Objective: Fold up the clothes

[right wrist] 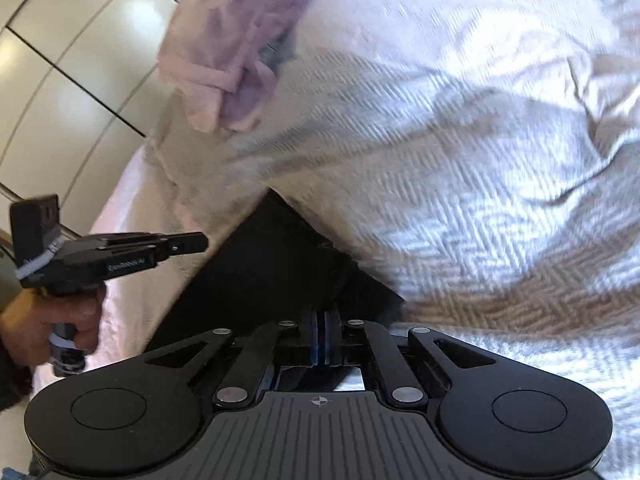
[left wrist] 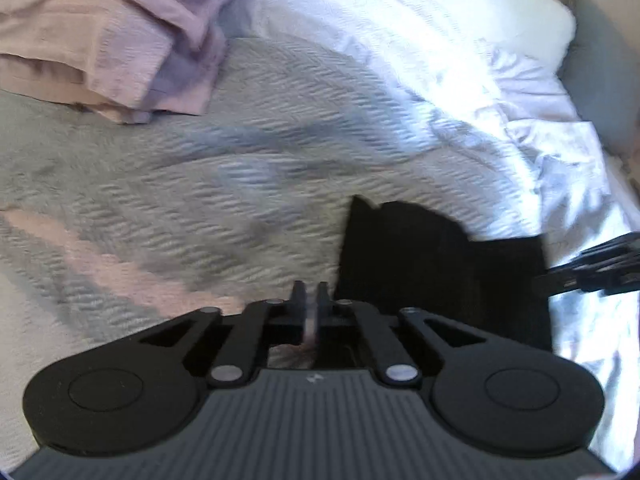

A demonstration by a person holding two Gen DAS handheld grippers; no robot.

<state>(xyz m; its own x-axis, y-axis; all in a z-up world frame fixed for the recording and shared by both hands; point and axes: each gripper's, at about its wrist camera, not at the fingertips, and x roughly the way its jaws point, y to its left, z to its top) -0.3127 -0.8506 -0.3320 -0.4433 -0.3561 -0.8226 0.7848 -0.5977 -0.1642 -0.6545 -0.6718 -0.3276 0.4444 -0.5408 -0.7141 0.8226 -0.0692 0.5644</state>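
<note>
White bedding covers the bed (left wrist: 460, 92), and on its ribbed grey blanket (right wrist: 460, 208) we see a black cloth (right wrist: 276, 264) lying flat and dark, one corner pointing away. Our right claw (right wrist: 320, 332) is pinched shut on its near edge. Our left claw (left wrist: 310, 300) has its fingers nearly together, with nothing clearly between them. Pink clothes (left wrist: 100, 40) lie heaped farther off, well apart from the cloth.

A bed (left wrist: 180, 184) with a textured grey-white blanket (right wrist: 460, 184) fills both views. White wardrobe doors (right wrist: 60, 80) stand at upper left of the right view.
</note>
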